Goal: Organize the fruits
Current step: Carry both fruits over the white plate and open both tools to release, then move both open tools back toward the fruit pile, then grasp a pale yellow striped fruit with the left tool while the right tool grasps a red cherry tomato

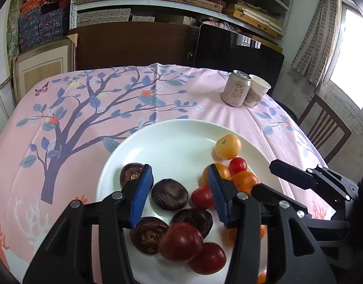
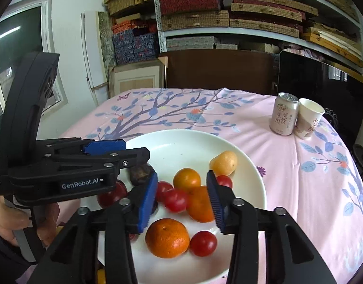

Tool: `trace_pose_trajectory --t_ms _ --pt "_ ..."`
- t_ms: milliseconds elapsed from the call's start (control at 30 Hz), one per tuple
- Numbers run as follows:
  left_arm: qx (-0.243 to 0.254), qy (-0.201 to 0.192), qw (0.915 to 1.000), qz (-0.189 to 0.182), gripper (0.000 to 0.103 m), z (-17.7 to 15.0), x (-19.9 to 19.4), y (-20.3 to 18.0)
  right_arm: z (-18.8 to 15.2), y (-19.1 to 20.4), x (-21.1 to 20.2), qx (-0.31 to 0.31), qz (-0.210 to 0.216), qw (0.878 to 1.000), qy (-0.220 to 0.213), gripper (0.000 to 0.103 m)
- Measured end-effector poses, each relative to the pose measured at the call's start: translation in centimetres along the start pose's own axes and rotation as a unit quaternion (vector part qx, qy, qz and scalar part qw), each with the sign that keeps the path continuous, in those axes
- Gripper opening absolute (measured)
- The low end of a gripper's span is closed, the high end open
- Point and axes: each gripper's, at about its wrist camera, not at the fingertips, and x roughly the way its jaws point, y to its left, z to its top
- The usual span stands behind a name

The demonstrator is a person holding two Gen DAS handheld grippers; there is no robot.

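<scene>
the fruits sit sorted by kind on the white plate (image 1: 172, 142): dark water chestnuts (image 1: 169, 194) left, oranges (image 2: 167, 237) and cherry tomatoes (image 2: 175, 200) right, likely for grouping. the left gripper (image 1: 179, 189) and right gripper (image 2: 182, 195) hover with jaws released, holding nothing. "genrobot.ai" marks one gripper; the can (image 2: 283, 113) bears chinese characters.

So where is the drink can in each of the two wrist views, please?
Left wrist view: the drink can stands upper right, on the pink tablecloth, beyond the white plate.
Right wrist view: the drink can stands right of centre, at mid height.
Shared landmark: the paper cup is directly on its right.
</scene>
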Motion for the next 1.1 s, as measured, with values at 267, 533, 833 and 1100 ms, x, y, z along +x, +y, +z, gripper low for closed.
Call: trace_pose_trajectory --t_ms 267,533,833,1100 --pt "0.006 -0.016 0.9998 0.004 0.067 -3.3 -4.9 1.1 -1.8 -1.2 -3.4 0.021 -0.005 1.000 -0.008 0.054" --pt "0.014 0.001 0.9994 0.031 0.072 -11.3 -9.4 3.1 -4.7 -0.9 -5.1 0.019 -0.046 0.999 0.011 0.054" --pt "0.032 0.034 0.9978 0.047 0.072 -16.4 -11.0 4.3 -7.1 -0.4 -6.9 0.017 -0.058 0.998 0.027 0.054" --pt "0.070 0.066 0.9938 0.056 0.064 -17.1 -9.8 3.1 -9.8 -1.9 -9.4 0.036 -0.062 0.997 0.035 0.054"
